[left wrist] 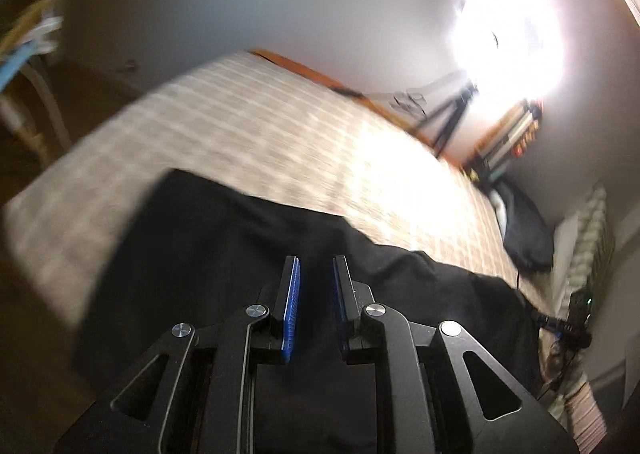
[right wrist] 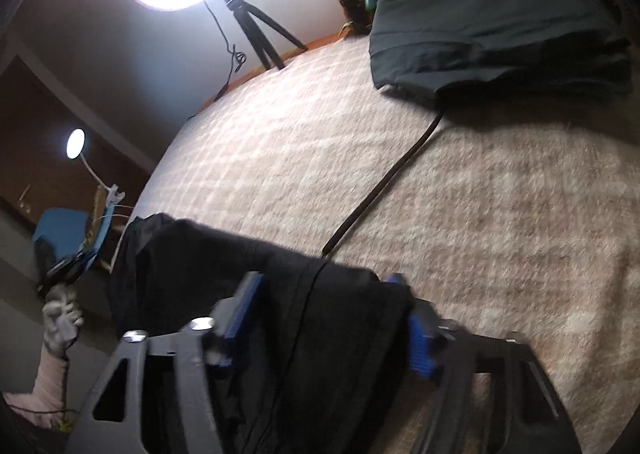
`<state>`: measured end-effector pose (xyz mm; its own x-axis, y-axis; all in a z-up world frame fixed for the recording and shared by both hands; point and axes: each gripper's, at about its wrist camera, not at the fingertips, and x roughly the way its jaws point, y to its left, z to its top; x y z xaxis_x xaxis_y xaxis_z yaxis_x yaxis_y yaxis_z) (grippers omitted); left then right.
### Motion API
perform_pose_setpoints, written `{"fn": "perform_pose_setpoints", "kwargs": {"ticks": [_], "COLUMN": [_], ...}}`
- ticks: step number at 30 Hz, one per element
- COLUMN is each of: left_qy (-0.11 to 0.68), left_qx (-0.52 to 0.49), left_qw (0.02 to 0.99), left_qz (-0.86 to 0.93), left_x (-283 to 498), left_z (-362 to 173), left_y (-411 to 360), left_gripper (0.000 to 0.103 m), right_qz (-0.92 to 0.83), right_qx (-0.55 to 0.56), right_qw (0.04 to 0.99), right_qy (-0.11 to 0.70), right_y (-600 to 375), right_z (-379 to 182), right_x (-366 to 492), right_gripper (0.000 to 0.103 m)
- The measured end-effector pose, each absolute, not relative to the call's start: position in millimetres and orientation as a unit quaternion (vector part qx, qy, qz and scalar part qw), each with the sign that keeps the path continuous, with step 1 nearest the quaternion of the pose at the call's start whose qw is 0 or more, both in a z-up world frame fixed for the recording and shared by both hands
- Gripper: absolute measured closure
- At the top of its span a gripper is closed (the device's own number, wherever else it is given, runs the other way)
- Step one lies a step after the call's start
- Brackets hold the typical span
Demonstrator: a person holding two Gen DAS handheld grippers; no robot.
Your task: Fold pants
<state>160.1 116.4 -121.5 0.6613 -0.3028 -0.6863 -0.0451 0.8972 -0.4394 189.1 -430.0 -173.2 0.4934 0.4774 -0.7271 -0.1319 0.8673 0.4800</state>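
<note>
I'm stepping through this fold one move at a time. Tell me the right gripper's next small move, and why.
Probably squeeze the right gripper firmly shut before lifting: a bunched fold of the black cloth pants fills the gap between its blue pads, lying on the beige checked bedspread, but blur hides whether they grip yet.

The left gripper (left wrist: 316, 282) is showing black linkage arms with triangular cut-outs, round silver pivot screws, and ribbed blue pads lining its two black fingers. The right gripper (right wrist: 324, 318) is showing the same black frame, silver screws and blue pads. Far left of its jaws, a hand (right wrist: 60, 320) is wearing a whitish glove above a pale pink sleeve (right wrist: 48, 386).
</note>
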Motion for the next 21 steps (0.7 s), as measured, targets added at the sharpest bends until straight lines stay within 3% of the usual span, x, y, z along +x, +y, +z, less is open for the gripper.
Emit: {"fn": "perform_pose_setpoints", "kwargs": {"ticks": [2, 4, 12, 16, 18, 21], "left_qy": [0.423, 0.439, 0.451, 0.448, 0.453, 0.456], "left_qx": [-0.206, -0.187, -0.177, -0.16, -0.153, -0.142], "left_qw": [0.878, 0.876, 0.873, 0.878, 0.877, 0.878], "left_qz": [-0.081, -0.073, -0.052, -0.051, -0.052, -0.047], "left_x": [180, 191, 197, 198, 199, 198], "left_z": [-134, -147, -176, -174, -173, -171], "left_y": [104, 96, 99, 98, 97, 99], "left_gripper": [0.089, 0.089, 0.089, 0.089, 0.089, 0.088], "right_qz": [0.188, 0.174, 0.134, 0.087, 0.07, 0.059], "right_qx": [0.198, 0.197, 0.19, 0.197, 0.195, 0.193], "right_qw": [0.842, 0.849, 0.899, 0.884, 0.874, 0.872], "right_qy": [0.465, 0.458, 0.372, 0.415, 0.44, 0.445], "right_y": [-432, -431, -421, -430, -434, -441], "right_z": [-173, -166, -97, -129, -148, -145], "right_x": [184, 175, 104, 99, 108, 117], "right_gripper": [0.077, 0.086, 0.092, 0.101, 0.099, 0.079]}}
